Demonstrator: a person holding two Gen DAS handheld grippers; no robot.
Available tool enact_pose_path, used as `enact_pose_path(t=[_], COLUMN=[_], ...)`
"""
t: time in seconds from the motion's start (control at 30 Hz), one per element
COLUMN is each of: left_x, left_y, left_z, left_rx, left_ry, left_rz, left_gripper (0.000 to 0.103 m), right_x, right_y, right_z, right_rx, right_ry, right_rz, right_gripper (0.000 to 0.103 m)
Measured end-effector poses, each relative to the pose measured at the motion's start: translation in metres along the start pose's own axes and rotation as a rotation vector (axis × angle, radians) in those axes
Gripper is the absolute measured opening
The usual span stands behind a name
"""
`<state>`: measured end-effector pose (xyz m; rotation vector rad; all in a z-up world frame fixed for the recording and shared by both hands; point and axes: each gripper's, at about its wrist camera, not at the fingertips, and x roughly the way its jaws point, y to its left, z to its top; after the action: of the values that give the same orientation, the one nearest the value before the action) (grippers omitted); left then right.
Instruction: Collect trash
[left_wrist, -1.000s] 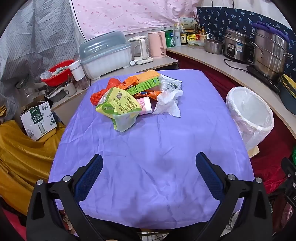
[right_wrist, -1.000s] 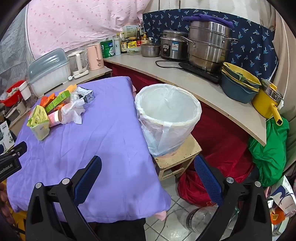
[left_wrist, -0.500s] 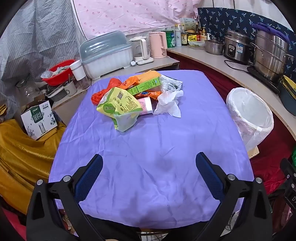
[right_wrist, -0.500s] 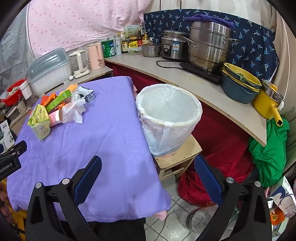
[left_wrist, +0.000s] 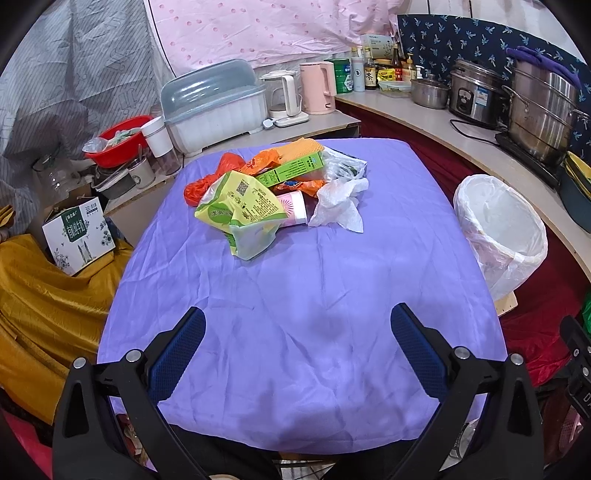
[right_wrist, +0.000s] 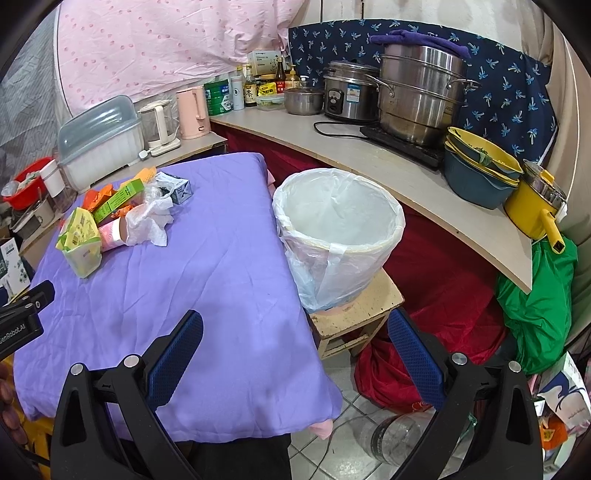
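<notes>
Cramped home kitchen, apparently makeshift.
Steel steamer pot (right_wrist: 421, 92), rice cooker (right_wrist: 347, 94), kettles and sauce bottles (right_wrist: 258, 86) crowd the upper-right counter (right_wrist: 406, 177).

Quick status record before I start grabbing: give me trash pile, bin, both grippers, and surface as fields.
trash pile: wrappers, green box, white tissue, heaped at the far end of the table
bin: white-lined bin on a wooden stool beside the table, looks empty
left gripper: open, holding nothing
right gripper: open, holding nothing
surface: purple cloth, near half bare
</notes>
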<state>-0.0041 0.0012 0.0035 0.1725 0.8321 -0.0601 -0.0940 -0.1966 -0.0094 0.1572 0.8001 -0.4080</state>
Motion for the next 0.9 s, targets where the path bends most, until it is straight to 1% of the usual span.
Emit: enact_pose_path(t=[0.33,0.4,0.9], left_x=[0.004,0.004,0.005], left_y=[0.007,0.008,0.010], left_z=[-0.008,-0.001,-0.001], left_rx=[-0.017,-0.018,-0.024], left_ry=[0.006,0.013,0.020], left_rz=[0.007,0.008,0.015], left_gripper=[0.096,0.096,0.096], right_x=[0.001,0.001,-0.001], right_y=[0.005,0.006,0.009], right_z=[0.000,0.001,0.001], right_rx=[-0.017,-0.022,-0.036], right_ry=[-0.002,-0.004,-0.008], right_rz=[0.009,0.013,0.022], right_gripper=[0.096,0.096,0.096])
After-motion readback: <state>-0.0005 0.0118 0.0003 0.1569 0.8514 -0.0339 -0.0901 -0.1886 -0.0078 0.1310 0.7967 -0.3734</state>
